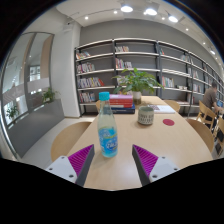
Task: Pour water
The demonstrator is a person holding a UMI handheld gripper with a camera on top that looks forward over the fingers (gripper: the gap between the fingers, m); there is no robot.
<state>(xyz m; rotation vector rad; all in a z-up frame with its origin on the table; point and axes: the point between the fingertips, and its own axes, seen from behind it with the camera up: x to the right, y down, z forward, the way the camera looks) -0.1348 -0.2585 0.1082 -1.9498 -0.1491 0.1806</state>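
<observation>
your gripper (107,163) is the closest thing here, both fingers sticking out low and spread wide, released, nothing in them. the pink pads (81,160) face each other across a big gap.

going big to small from there: the room behind has a long wall of bookshelves (140,62) with books scattered on them, and a glass partition (28,75) off to the left side. then the round wooden table (170,145) takes up most of the middle. a leafy potted plant (135,80) sits at its far side with what looks like a stack of books (122,101) in front of it. nearer the middle-right there's a mug (146,115), which i'd guess is where the water goes. a small red round thing (168,122) lies flat just beyond and right of the mug, maybe a coaster, can't really tell.

the water bottle (107,128) is the thing you care about. it's upright on the table, blue cap on, just ahead of the fingers and lined up roughly between them, not touched yet. mug is further back and to the right of it, well apart.

so i'd say you're at the very start, the reach-for-the-bottle step. next move: push straight forward so the bottle body slides between the pads, then squeeze around the middle. aim below the cap and keep it level, since a tall bottle like that tips easy if one finger bumps it first. whether the cap is loose or sealed, can't tell from here.
</observation>
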